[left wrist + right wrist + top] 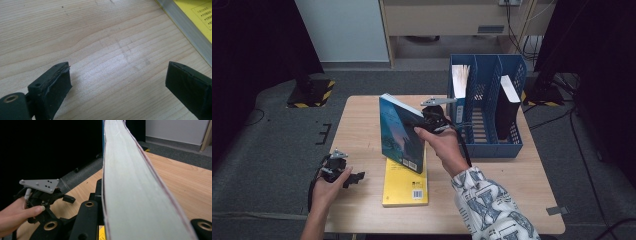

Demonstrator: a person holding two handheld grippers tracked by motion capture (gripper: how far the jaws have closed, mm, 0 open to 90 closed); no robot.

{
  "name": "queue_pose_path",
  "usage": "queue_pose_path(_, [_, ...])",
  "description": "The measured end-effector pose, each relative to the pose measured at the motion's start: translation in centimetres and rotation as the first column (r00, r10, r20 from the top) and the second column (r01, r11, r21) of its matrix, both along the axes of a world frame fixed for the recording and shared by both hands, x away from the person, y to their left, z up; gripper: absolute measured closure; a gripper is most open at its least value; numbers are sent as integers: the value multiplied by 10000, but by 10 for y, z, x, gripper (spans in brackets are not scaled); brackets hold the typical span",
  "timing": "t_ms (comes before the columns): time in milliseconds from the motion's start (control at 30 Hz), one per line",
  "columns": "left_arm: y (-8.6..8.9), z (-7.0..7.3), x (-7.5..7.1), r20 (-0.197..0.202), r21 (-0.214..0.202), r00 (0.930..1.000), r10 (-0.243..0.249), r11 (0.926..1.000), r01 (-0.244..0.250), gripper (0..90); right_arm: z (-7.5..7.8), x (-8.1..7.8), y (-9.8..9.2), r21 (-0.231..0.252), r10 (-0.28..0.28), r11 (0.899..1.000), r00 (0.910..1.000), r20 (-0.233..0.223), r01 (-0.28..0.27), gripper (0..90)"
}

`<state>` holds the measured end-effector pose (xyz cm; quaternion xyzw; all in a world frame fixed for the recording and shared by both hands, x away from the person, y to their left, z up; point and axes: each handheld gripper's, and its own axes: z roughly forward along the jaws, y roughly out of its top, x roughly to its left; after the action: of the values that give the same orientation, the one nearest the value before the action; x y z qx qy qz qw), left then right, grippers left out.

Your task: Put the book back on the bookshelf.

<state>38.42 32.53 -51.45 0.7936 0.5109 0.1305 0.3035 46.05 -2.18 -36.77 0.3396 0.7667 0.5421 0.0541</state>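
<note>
My right gripper (426, 121) is shut on a blue-covered book (401, 132) and holds it upright and tilted over the middle of the wooden table (362, 120). In the right gripper view the book's pale page edge (130, 182) runs away from me between the two black jaws. A yellow book (405, 185) lies flat on the table just below the blue one. My left gripper (353, 177) rests low at the table's front left, open, with only bare wood between its jaws (117, 80). The yellow book's corner (197, 15) lies at the upper right there.
A blue file rack (487, 145) stands at the table's back right, close behind my right hand. A white-paged book (460, 80) stands in its left slot and a black one (507, 105) in its right slot. The left gripper (50, 195) and its hand lie beyond the blue book.
</note>
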Motion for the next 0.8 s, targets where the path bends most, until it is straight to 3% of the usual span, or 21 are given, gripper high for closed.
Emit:
queue_pose_path(433, [-1, -4, 3, -51, 350, 9999, 146, 9993, -144, 56, 10, -3, -25, 613, -382, 9973, 9985, -386, 406, 739])
queue_pose_path(800, [-3, -6, 3, -98, 503, 9999, 73, 9987, -68, 57, 12, -6, -48, 478, -727, 9961, 9966, -389, 745, 738])
